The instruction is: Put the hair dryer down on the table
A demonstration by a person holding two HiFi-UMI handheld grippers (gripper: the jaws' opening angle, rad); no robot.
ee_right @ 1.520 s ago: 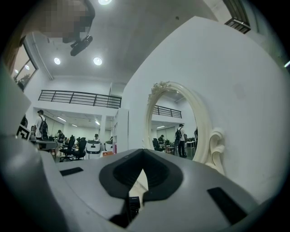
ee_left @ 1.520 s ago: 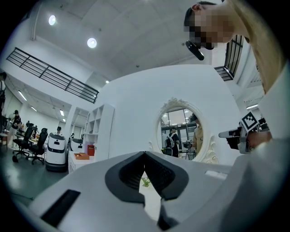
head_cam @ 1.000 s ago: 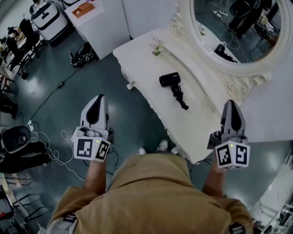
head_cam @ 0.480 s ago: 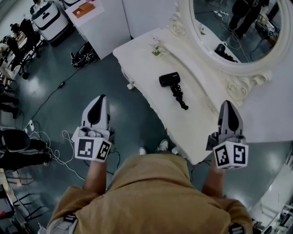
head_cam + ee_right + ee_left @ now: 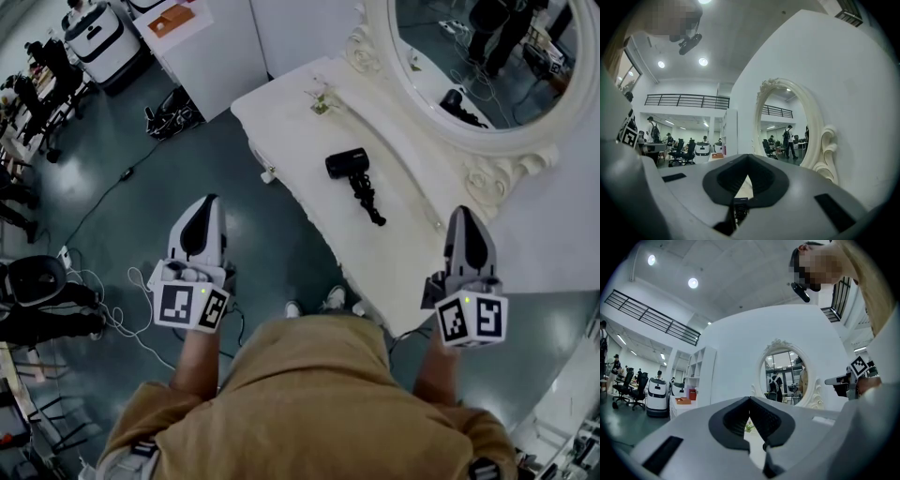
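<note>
While the hair dryer lies on its side on the white table, below the oval mirror, with its black cord trailing toward the person, neither gripper touches it. The left gripper hangs over the floor, well apart from the table, its jaws closed tip to tip on nothing. The right gripper shows over the table's near end, apart from the hair dryer, its jaws likewise closed and empty.
</note>
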